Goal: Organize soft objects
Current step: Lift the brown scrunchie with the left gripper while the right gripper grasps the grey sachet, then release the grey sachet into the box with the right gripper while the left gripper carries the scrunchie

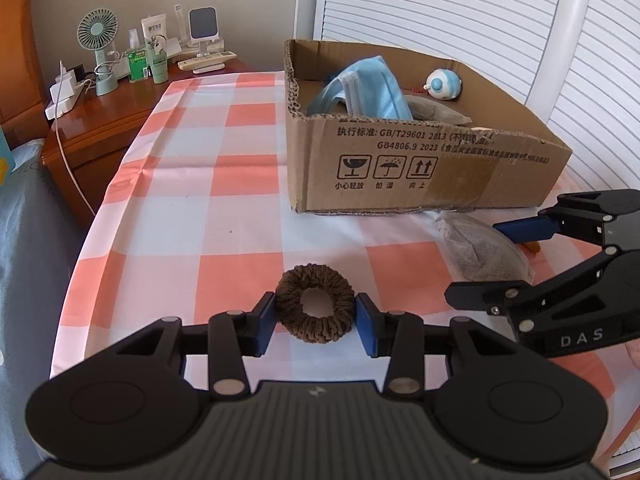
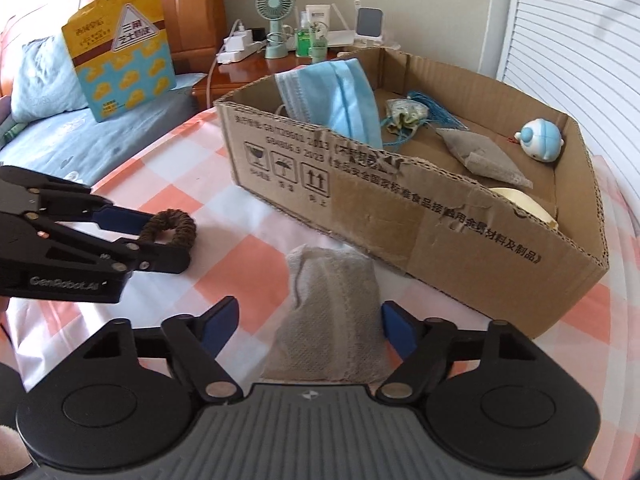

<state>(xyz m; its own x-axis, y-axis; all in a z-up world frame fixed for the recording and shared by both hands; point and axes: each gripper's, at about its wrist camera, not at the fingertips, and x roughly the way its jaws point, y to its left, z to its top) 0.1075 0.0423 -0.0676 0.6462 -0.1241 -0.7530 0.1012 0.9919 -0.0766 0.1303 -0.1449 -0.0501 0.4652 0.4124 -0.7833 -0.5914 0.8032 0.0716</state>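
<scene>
A brown hair scrunchie (image 1: 315,303) lies on the checked cloth, between the blue pads of my left gripper (image 1: 316,324); the pads touch both its sides. It also shows in the right wrist view (image 2: 170,230). A grey fabric pouch (image 2: 334,312) lies in front of the cardboard box (image 2: 440,216), between the open fingers of my right gripper (image 2: 310,330), which stand apart from it. The pouch also shows in the left wrist view (image 1: 486,254). The box holds a blue face mask (image 2: 340,96), another grey pouch (image 2: 480,156) and a blue-white round toy (image 2: 540,140).
A wooden nightstand (image 1: 116,112) with a small fan (image 1: 100,52), bottles and a power strip stands at the back left. A yellow snack bag (image 2: 124,48) leans on the bed. A white slatted wall (image 1: 480,12) rises behind the box.
</scene>
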